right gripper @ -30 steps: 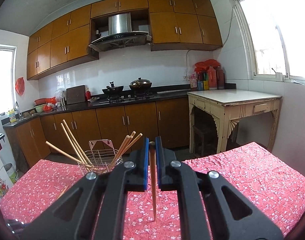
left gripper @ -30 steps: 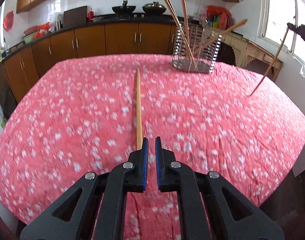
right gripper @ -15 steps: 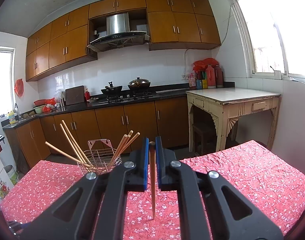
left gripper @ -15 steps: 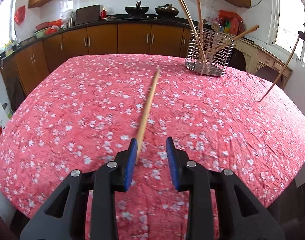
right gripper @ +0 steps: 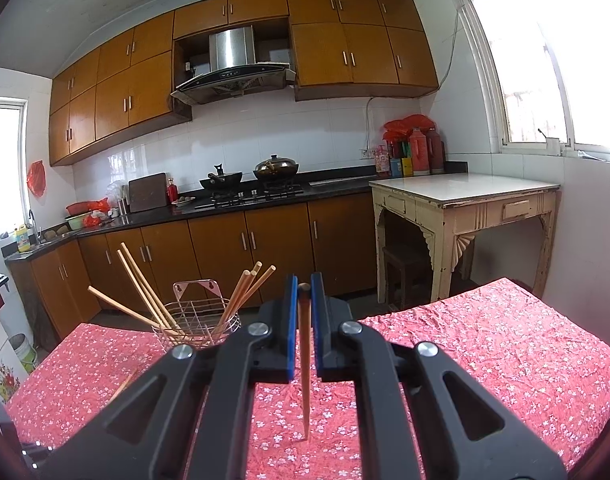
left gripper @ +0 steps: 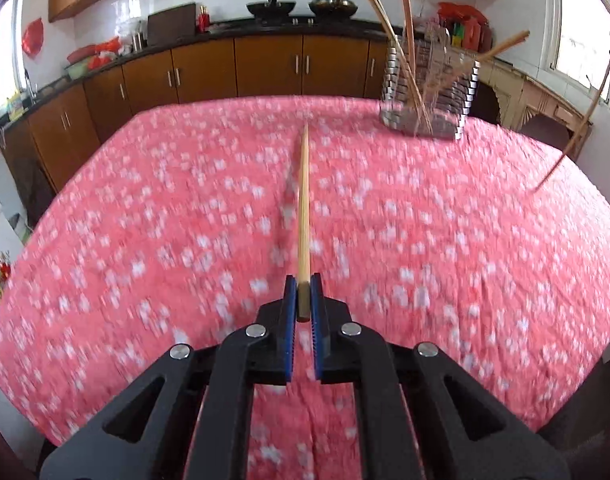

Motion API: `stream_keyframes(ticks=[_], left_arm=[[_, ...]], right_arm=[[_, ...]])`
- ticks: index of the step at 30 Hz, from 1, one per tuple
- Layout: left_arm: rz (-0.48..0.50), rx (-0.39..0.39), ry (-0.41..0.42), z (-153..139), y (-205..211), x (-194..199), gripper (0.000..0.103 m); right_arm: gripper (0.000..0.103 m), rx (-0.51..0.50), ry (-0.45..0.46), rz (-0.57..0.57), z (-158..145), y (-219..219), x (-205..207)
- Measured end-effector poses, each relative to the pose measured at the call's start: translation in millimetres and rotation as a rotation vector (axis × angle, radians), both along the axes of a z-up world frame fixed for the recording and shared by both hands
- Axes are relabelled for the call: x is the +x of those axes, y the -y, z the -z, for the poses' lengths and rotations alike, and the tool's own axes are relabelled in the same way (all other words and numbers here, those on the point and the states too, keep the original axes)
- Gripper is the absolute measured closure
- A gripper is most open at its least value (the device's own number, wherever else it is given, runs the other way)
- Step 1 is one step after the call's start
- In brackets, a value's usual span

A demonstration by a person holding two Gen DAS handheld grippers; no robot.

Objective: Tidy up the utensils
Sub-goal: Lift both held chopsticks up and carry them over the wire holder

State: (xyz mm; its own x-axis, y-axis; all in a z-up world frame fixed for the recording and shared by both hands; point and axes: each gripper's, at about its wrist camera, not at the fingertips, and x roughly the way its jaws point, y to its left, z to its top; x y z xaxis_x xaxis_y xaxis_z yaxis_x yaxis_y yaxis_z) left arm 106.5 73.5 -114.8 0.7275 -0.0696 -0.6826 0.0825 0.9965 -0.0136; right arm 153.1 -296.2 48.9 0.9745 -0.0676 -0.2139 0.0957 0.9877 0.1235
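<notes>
My left gripper (left gripper: 303,292) is shut on the near end of a pale wooden chopstick (left gripper: 303,208) that points away over the red flowered tablecloth (left gripper: 165,220). The wire utensil basket (left gripper: 427,92) with several chopsticks stands at the far right of the table. My right gripper (right gripper: 303,292) is shut on the top of a darker chopstick (right gripper: 305,380) that hangs point down above the cloth. That same chopstick (left gripper: 573,140) shows at the right edge of the left wrist view. In the right wrist view the basket (right gripper: 197,320) sits to the left, behind the gripper.
A kitchen counter with a stove and pans (right gripper: 249,178) runs behind the table. A worn cream side table (right gripper: 465,196) stands to the right under the window. Part of another chopstick (right gripper: 123,386) shows by my right gripper's left arm.
The left gripper opened around the chopstick lying on the cloth, then shut on its near end; the chopstick now runs straight out from the jaws. The right gripper kept still with its chopstick.
</notes>
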Motion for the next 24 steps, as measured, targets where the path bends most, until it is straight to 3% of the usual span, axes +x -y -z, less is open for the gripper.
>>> stream_keyframes(ticks=[24], left_arm=[[-0.026, -0.041, 0.460, -135.2, 7.4, 33.2, 0.096]], right_arm=[[0.095, 0.007, 0.039, -0.016, -9.0, -1.3, 1.5]])
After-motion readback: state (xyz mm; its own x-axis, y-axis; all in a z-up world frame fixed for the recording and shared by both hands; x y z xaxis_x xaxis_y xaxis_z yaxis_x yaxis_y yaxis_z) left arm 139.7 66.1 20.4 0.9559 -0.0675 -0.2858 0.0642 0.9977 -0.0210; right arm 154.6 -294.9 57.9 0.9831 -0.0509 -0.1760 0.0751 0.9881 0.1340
